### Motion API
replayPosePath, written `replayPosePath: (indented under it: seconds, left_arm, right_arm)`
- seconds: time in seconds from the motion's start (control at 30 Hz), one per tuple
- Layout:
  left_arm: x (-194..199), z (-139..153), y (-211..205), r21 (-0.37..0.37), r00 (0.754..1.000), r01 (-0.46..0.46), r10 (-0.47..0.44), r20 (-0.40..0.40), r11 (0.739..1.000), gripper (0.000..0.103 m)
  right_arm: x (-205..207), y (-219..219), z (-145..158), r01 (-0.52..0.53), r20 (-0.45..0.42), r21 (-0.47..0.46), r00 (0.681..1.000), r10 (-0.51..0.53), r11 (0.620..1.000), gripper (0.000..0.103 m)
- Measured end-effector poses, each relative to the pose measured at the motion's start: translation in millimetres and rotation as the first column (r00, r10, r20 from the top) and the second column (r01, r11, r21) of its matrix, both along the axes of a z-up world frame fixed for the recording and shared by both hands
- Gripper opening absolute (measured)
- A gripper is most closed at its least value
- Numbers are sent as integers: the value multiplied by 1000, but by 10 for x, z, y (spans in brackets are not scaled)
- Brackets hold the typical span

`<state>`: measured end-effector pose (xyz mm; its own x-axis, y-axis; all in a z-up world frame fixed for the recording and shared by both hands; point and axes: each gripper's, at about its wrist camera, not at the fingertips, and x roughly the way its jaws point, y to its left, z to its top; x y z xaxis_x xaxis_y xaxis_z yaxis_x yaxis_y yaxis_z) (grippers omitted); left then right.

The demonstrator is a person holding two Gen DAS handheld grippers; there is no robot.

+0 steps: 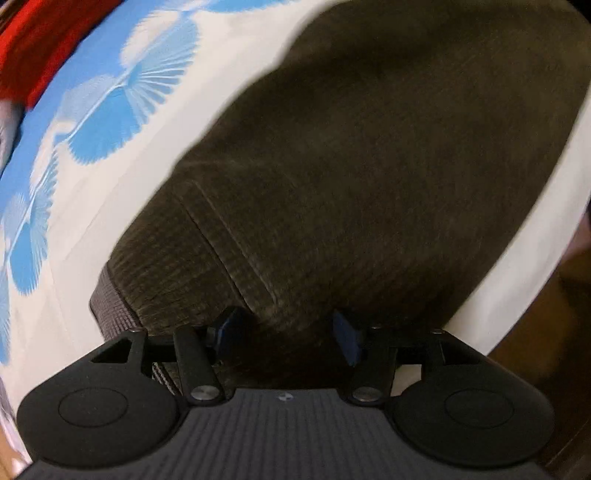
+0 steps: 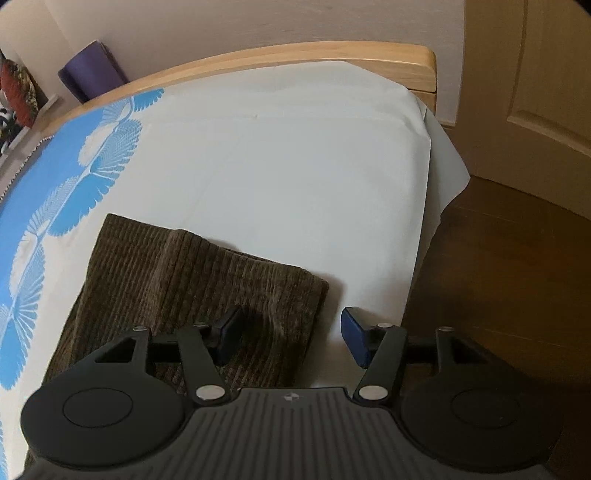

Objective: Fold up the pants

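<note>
The left tool (image 1: 290, 334) hangs with its 2 jaws apart over the brown corduroy pants (image 1: 369, 166), gripping nothing. The pants lie folded on the white-and-blue bed sheet (image 2: 277, 166). The right tool (image 2: 291, 338) also stands spread and empty, straddling the pants' right edge.

A bed with a white sheet (image 2: 280, 166) bearing a blue fan-leaf pattern at its left has a pale wooden footboard (image 2: 295, 55) at the far end against a beige wall (image 2: 240, 22), with a dark brown wooden floor (image 2: 498, 258) and a panelled cream door (image 2: 535, 74) to the right.
</note>
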<state>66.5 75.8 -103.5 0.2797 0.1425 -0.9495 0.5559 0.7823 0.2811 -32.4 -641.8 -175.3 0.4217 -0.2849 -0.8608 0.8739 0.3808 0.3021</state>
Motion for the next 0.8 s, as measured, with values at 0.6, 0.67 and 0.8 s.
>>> replayPosePath:
  seconds: [0.6,0.67,0.8]
  left_arm:
    - [92,380,-99,-124,986,-10,30,166,992,62]
    - [97,426,-110,-131,983,-13,37,179,991,62]
    - [97,482,-86,-142,980,-17,45,196,990,62]
  right_arm:
    - [-78,185,402,-11,146,-89,989,24,996,17]
    - [-57,315,599,-45,176,-146,982,70,988,16]
    - [84,924,1184,-214,229,-388,920,318,897,15]
